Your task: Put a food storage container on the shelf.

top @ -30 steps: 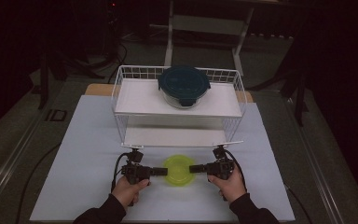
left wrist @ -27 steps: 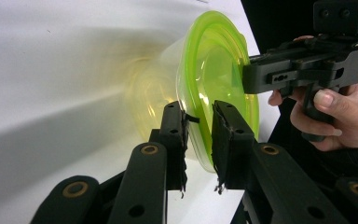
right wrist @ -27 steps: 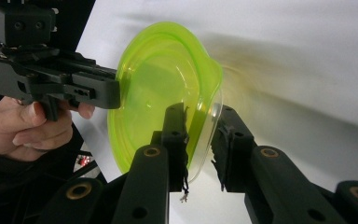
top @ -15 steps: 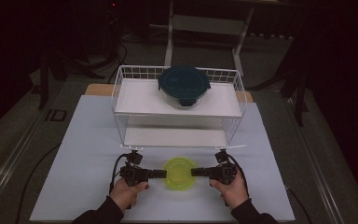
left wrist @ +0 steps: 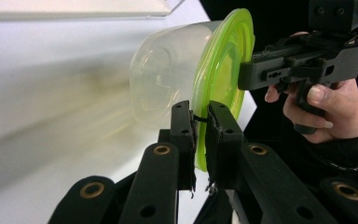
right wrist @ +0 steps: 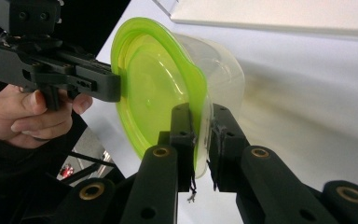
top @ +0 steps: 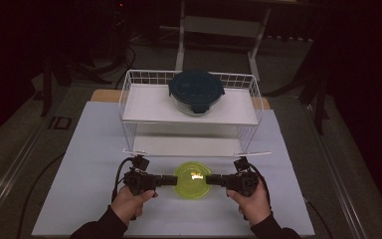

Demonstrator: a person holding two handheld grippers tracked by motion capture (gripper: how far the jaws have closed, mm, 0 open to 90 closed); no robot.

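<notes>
Before the wire rack [top: 189, 112], both grippers pinch a seemingly empty clear tub's [left wrist: 168, 74] lime-green lid [top: 193, 180].

A lidded tub [top: 192, 179] sits near the front middle of the table [top: 79, 164], between the left gripper [top: 166, 180] and right gripper [top: 215, 180]. Behind it stands a wire rack [top: 129, 99], with a covered bowl [top: 196, 91] on its upper shelf.

You have two grippers in hand — the left gripper [top: 171, 179] and the right gripper [top: 210, 180]. You have two lidded containers: one clear container with a green lid [top: 193, 179] and one glass container with a dark blue lid [top: 196, 90]. One white wire rack [top: 129, 94] — two shelves — stands on one table [top: 84, 149].
</notes>
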